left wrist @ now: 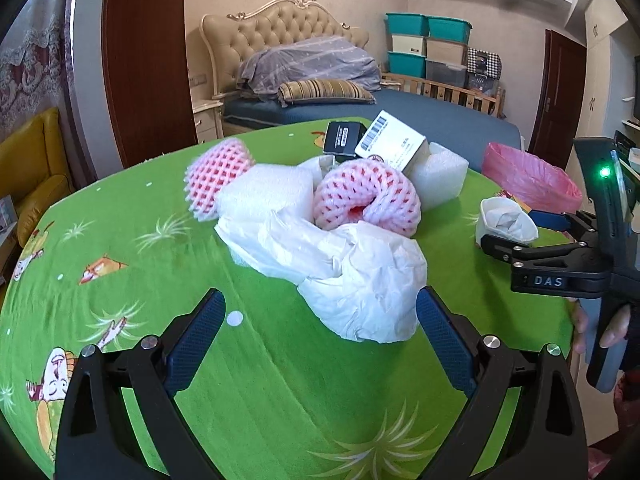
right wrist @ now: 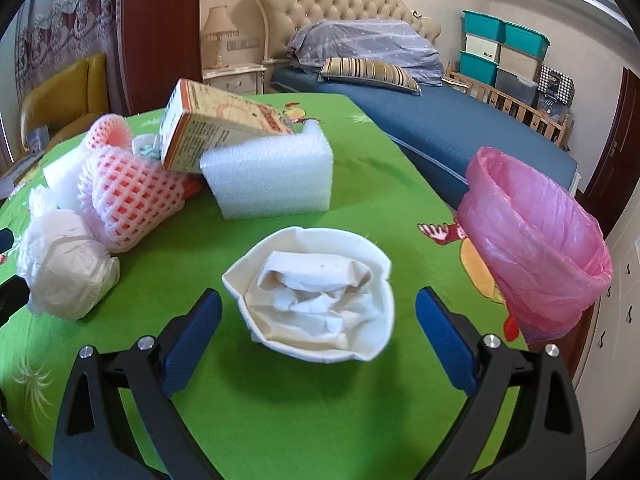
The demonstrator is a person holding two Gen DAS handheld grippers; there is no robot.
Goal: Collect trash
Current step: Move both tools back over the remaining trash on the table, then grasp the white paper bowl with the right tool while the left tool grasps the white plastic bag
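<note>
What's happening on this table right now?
A person with a gripper in each hand is clearing trash off a green table. The right gripper is open around a paper-stuffed white cup, beside the pink-lined bin. The left gripper is open at a crumpled white paper wad. Nothing is gripped.

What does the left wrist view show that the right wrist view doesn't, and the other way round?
Only the left wrist view: the right hand-held gripper from outside, open around the crumpled white paper cup, and a small black box.

Only the right wrist view: the tissue wad inside that cup, and a bedside lamp.

Both: the pink bin bag, pink foam fruit nets, white foam block and green tablecloth.
</note>
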